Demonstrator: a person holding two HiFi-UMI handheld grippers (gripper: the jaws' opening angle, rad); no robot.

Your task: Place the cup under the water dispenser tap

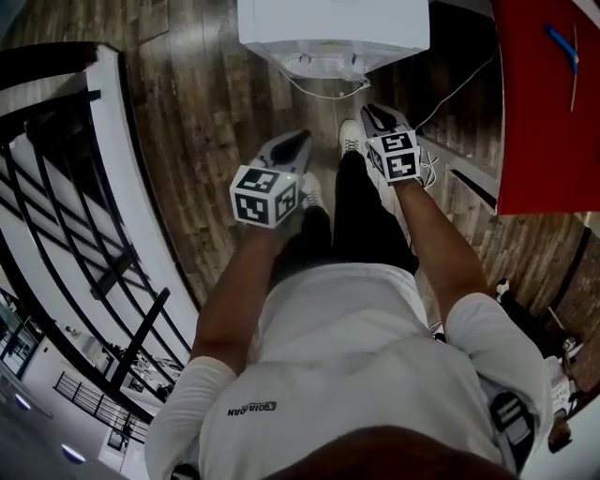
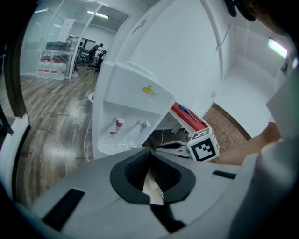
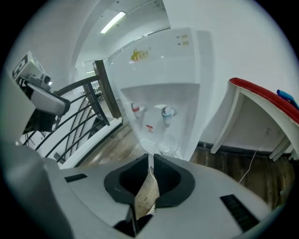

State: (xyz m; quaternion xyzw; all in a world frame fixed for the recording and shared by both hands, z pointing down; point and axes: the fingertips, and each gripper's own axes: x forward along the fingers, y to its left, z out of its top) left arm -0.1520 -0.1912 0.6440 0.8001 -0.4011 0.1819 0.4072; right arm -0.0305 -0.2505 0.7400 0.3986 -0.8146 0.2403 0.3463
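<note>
A white water dispenser (image 1: 333, 28) stands on the wooden floor ahead. In the right gripper view a clear cup (image 3: 169, 144) sits upright on its drip tray (image 3: 148, 145), below the blue tap (image 3: 167, 112) and beside the red tap (image 3: 136, 109). Both grippers hang in the air, well short of the dispenser. My left gripper (image 1: 298, 141) (image 2: 150, 156) has its jaws shut with only a pale sliver in the seam. My right gripper (image 1: 375, 111) (image 3: 149, 158) is shut too, empty, with a pale strip showing between its pads.
A red-topped white table (image 1: 544, 103) (image 3: 261, 100) stands right of the dispenser, with a thin cable (image 1: 450, 94) on the floor beside it. A black railing on a white curb (image 1: 75, 187) (image 3: 79, 116) runs along the left. The person's legs and shoes are below the grippers.
</note>
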